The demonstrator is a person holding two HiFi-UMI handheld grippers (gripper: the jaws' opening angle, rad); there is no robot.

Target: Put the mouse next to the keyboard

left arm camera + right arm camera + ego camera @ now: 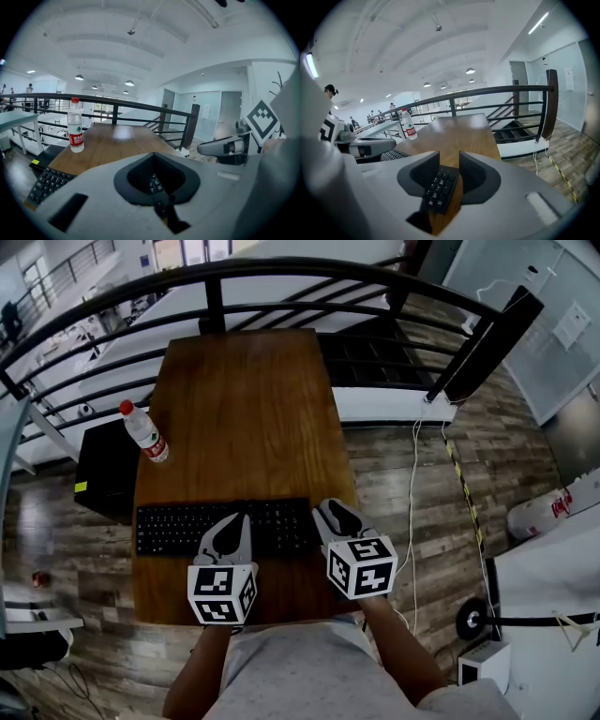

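A black keyboard [187,526] lies across the near part of the wooden table [244,409]. No mouse shows in any view. My left gripper [239,518] hovers over the keyboard's middle with its jaws together and nothing in them; through its frame in the left gripper view I see a few keys [152,182]. My right gripper [326,510] hangs over the keyboard's right end. Its jaws stand a little apart [449,157], with only the number-pad keys [438,187] and bare wood below the gap.
A water bottle [144,432] with a red cap stands upright near the table's left edge, beyond the keyboard. A black metal railing [281,277] curves round the far side. A black box [105,470] sits on the floor at the left. The person's torso is at the table's near edge.
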